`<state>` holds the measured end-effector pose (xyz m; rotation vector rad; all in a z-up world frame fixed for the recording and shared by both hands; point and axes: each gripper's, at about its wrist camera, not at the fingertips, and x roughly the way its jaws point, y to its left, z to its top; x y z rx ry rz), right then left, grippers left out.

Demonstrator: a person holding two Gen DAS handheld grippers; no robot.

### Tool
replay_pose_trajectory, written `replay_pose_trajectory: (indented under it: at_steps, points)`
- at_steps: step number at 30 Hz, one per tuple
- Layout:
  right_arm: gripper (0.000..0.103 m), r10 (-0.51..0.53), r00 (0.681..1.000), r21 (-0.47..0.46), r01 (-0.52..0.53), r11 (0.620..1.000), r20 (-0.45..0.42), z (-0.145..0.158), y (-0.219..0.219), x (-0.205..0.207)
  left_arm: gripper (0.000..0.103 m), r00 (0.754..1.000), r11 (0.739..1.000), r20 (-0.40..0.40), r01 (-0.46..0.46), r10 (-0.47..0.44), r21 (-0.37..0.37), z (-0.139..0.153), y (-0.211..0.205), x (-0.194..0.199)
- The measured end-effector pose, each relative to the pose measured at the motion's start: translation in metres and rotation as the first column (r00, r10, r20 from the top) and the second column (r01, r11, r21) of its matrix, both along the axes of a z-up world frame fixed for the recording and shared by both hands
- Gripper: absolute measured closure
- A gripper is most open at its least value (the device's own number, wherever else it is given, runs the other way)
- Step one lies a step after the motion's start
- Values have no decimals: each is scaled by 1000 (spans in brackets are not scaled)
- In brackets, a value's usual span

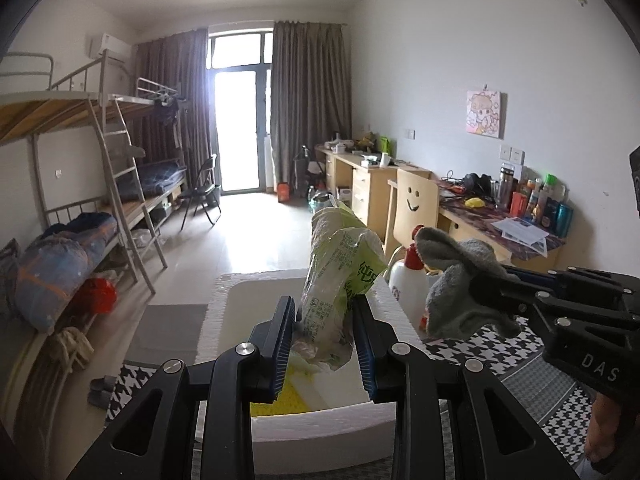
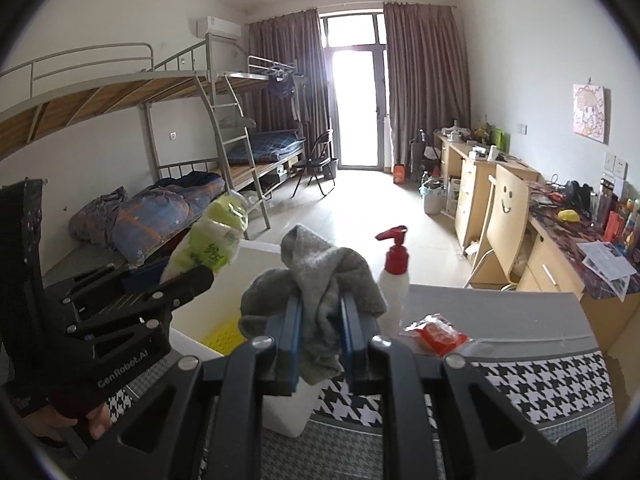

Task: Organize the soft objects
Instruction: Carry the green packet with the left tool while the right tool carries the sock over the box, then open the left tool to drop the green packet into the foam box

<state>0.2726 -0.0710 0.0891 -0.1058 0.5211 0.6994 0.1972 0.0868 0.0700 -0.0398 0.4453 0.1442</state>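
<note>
While both claws carry their loads in the air, the move ahead turns on the white foam box (image 1: 224, 308), which sits directly under and ahead of the left claw (image 1: 323, 344) in the lower middle of the left wrist view. That claw is closed on a crumpled green-and-white plastic pack (image 1: 340, 272), the pack's long axis standing nearly upright between the blue pads. So the left hand is the nearer one, with a yellow item (image 1: 276, 400) already lying in the box's bottom (what it is I cannot tell).

At lower centre of the right wrist view, the right claw (image 2: 320, 340), narrowed onto a bunched grey sock (image 2: 320, 280), hangs over the box's right edge; a red-capped pump bottle (image 2: 394, 276) stands just beyond on the houndstooth-covered surface (image 2: 540, 384), a red packet (image 2: 436, 334) beside it.
</note>
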Motion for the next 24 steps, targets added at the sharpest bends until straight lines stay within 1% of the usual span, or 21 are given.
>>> replay_pose_trajectory:
  at_steps: [6, 18, 19, 22, 23, 24]
  points:
    - [83, 30, 1000, -11, -30, 999, -2, 2, 8, 0, 72, 1000, 1000, -15, -22, 23, 19, -2, 5, 7]
    - [83, 57, 998, -17, -57, 998, -16, 0, 25, 7, 71, 997, 999, -55, -54, 53, -1, -6, 22, 18]
    - [83, 59, 998, -17, -59, 998, -17, 0, 26, 8, 65, 997, 999, -61, -53, 52, -7, -7, 23, 20]
    - [83, 59, 998, -19, -60, 998, -17, -1, 25, 11, 60, 995, 997, -69, -76, 76, -6, -10, 29, 22]
    - [83, 58, 998, -19, -59, 998, -18, -2, 25, 12, 51, 994, 996, -67, -83, 83, -9, -9, 31, 21]
    - [83, 59, 998, -17, -59, 998, -19, -2, 24, 13, 46, 994, 996, -64, -89, 87, -16, -9, 33, 21]
